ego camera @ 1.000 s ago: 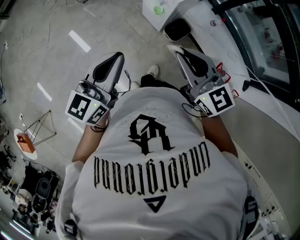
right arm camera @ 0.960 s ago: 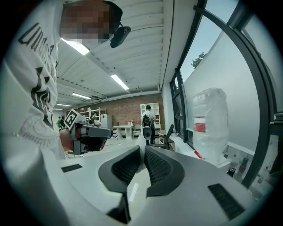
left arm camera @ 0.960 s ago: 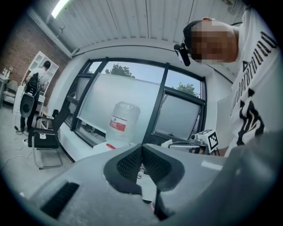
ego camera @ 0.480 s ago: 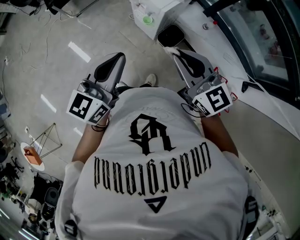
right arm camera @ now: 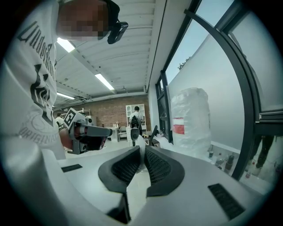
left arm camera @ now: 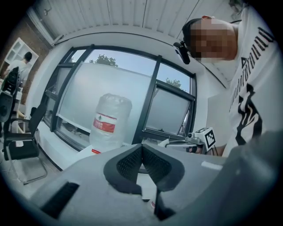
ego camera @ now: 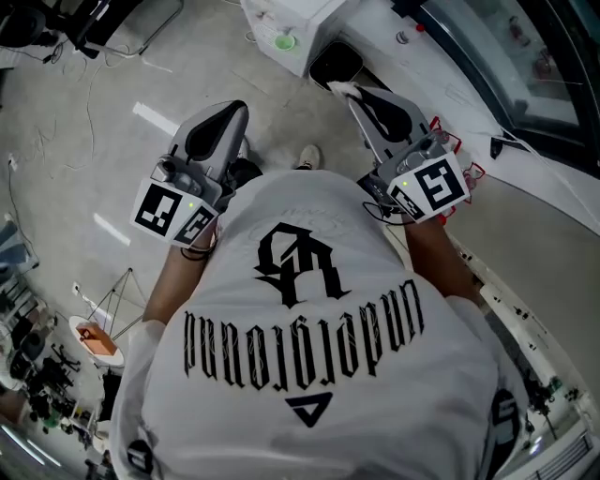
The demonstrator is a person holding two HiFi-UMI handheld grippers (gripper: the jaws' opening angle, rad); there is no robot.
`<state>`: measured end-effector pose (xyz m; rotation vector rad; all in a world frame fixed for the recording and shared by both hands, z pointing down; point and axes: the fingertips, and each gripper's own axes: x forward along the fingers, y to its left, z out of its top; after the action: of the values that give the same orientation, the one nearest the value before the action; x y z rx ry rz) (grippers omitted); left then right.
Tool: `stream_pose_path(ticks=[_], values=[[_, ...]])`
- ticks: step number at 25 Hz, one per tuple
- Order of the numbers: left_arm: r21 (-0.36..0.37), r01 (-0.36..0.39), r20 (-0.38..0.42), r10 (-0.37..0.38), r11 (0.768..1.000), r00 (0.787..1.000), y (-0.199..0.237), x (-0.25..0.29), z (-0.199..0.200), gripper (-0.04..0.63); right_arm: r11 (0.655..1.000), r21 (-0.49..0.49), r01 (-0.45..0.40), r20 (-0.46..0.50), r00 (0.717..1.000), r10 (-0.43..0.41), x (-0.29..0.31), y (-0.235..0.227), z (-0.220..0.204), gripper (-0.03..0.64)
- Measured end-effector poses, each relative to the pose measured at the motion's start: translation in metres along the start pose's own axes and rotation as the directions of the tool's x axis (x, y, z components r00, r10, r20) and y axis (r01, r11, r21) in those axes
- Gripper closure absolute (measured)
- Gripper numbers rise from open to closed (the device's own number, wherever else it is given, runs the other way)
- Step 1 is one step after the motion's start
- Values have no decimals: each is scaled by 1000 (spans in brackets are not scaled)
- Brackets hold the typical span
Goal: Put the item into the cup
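Both claws held up before a white shirt (ego camera: 309,375), tips pointing away from the chest, well apart from each other.

Left claw (left arm camera: 141,146): closed tip to tip, nothing pinched between the pads. Beyond its tips and a little left, a big water jug (left arm camera: 110,120) with a red label, standing against a window (left arm camera: 170,108). Off to its right, the other claw's marker cube (left arm camera: 206,137).

Right claw (right arm camera: 142,148): clamped on a small white item (right arm camera: 139,140), poking out just past the tips. Too little of it showing to tell more. From the head view, a white scrap at the very tip. Same jug up to the right of these tips.

Just ahead of the right claw's tips, a black bin (ego camera: 335,64). Farther ahead and to the left, a small green cup (ego camera: 284,40) on a white top (ego camera: 309,23), well apart from the item. Too small to tell what is in it.

Below and between the claws, one shoe (ego camera: 307,157) on grey floor (ego camera: 84,122).
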<state>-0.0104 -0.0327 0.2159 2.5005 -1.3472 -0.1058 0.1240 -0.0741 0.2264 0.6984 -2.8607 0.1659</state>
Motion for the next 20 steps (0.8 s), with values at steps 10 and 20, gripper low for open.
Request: stream_pose_path(ticks=[10,20], values=[[6,128,-44,-128,992,991,69,-7,17,581,983,42,177,-7,984,-177,46,2,3,572],[61,263,-72,-258,963,963,124,-23,33,581,949,72,307,-4,951,-308,99,25,5,572]])
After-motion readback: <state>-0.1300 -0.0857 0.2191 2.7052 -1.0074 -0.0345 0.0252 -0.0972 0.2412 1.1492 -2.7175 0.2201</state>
